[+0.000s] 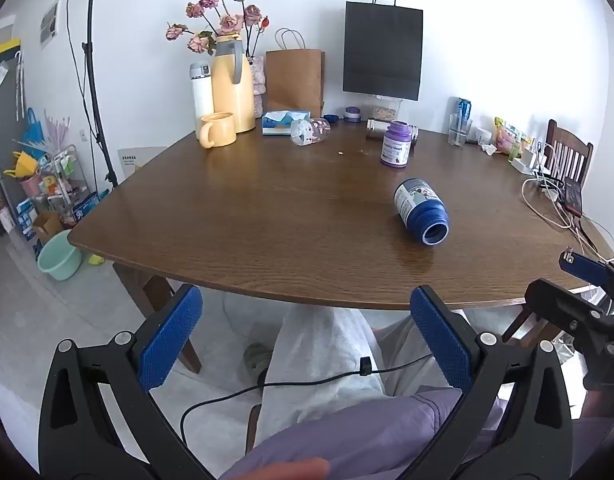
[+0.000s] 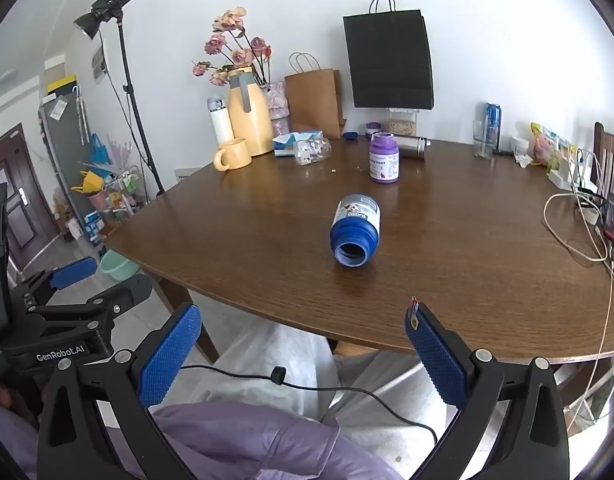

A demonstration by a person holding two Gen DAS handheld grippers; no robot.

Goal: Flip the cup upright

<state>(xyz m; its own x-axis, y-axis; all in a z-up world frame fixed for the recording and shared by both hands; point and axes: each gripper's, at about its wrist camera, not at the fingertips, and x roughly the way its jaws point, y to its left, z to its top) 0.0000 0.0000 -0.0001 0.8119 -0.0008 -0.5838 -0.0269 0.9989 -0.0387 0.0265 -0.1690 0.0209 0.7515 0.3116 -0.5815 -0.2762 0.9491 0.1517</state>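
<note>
A blue jar-like cup (image 1: 422, 212) lies on its side on the brown wooden table (image 1: 267, 220), open mouth toward me. It also shows in the right wrist view (image 2: 355, 235), straight ahead of the right gripper. My left gripper (image 1: 305, 308) is open and empty, held below the table's near edge, with the cup ahead to its right. My right gripper (image 2: 303, 328) is open and empty at the near table edge (image 2: 487, 320). The right gripper also shows at the left wrist view's right edge (image 1: 579, 300).
A purple bottle (image 2: 383, 157) stands upright behind the cup. At the back stand a yellow mug (image 2: 233, 155), yellow jug (image 2: 249, 114), paper bags (image 2: 317, 98), a tipped clear jar (image 2: 311, 151) and a glass (image 2: 483, 140). Cables and a phone (image 2: 611, 216) lie at the right.
</note>
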